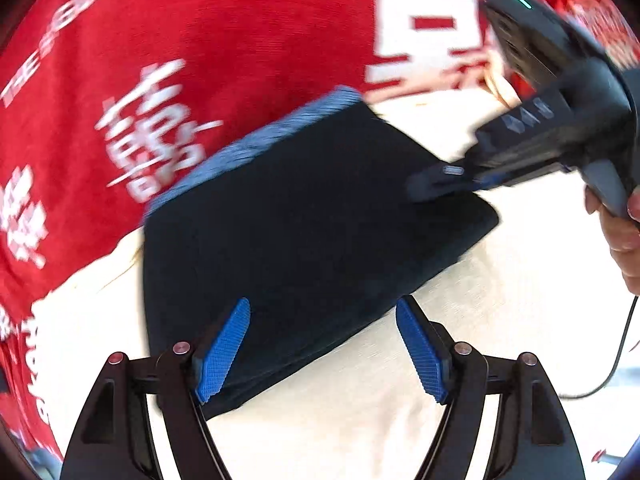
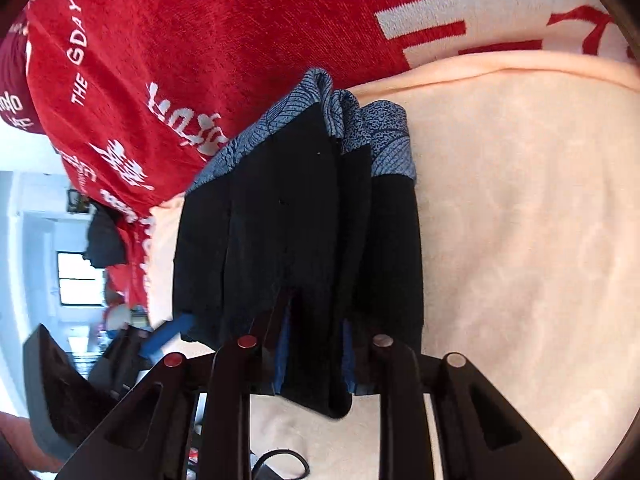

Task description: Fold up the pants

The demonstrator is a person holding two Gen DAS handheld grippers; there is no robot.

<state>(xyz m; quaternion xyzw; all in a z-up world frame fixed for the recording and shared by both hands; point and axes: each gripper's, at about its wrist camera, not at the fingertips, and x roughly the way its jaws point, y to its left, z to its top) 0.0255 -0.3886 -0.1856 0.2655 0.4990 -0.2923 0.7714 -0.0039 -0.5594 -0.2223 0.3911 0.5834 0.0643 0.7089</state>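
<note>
The dark navy pants point(image 1: 304, 232) with a blue patterned waistband point(image 1: 256, 148) lie folded on a cream blanket point(image 1: 520, 300). My left gripper point(image 1: 323, 344) is open and empty, its blue pads point(image 1: 224, 352) over the pants' near edge. My right gripper point(image 1: 436, 188) reaches in from the right at the pants' far corner. In the right wrist view the right gripper point(image 2: 314, 354) is shut on a folded bunch of the pants point(image 2: 304, 220), with the waistband point(image 2: 360, 132) at the far end.
A red blanket with white lettering point(image 1: 160, 60) lies behind and left of the pants. The cream blanket point(image 2: 520, 240) spreads to the right. A hand point(image 1: 620, 240) holds the right gripper's handle, with a black cable point(image 1: 612, 360) trailing. A room with a window point(image 2: 80, 276) shows at left.
</note>
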